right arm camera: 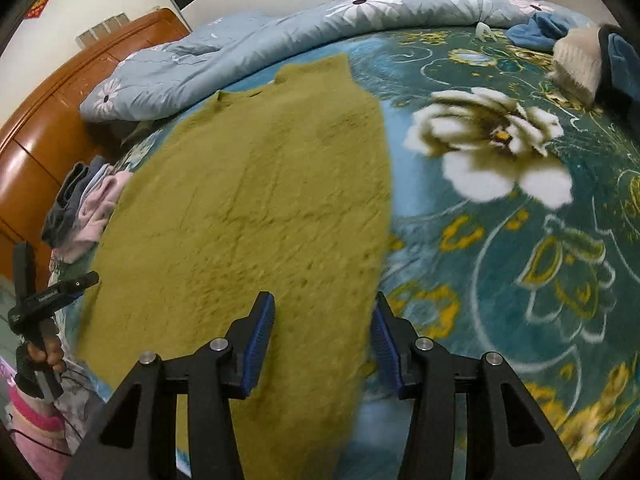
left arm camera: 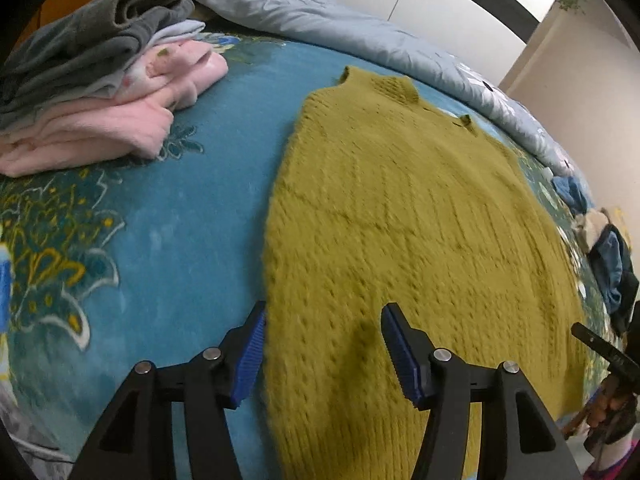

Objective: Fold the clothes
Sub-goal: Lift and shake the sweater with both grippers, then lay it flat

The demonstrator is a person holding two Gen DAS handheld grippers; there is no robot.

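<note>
An olive-green knitted sweater (left arm camera: 400, 240) lies flat on a teal flowered blanket (left arm camera: 180, 220), collar at the far end; its sleeves are not in sight. My left gripper (left arm camera: 324, 332) is open above the sweater's near left edge. In the right wrist view the sweater (right arm camera: 260, 200) fills the middle, and my right gripper (right arm camera: 324, 320) is open over its near right edge. The other hand's tool shows at the left edge (right arm camera: 44, 300). Both grippers are empty.
A stack of folded pink and grey clothes (left arm camera: 92, 92) sits at the far left. A pale blue quilt (left arm camera: 340, 20) runs along the far side. Loose blue and white clothes (right arm camera: 580, 56) lie at the far right. A wooden headboard (right arm camera: 48, 128) stands at the left.
</note>
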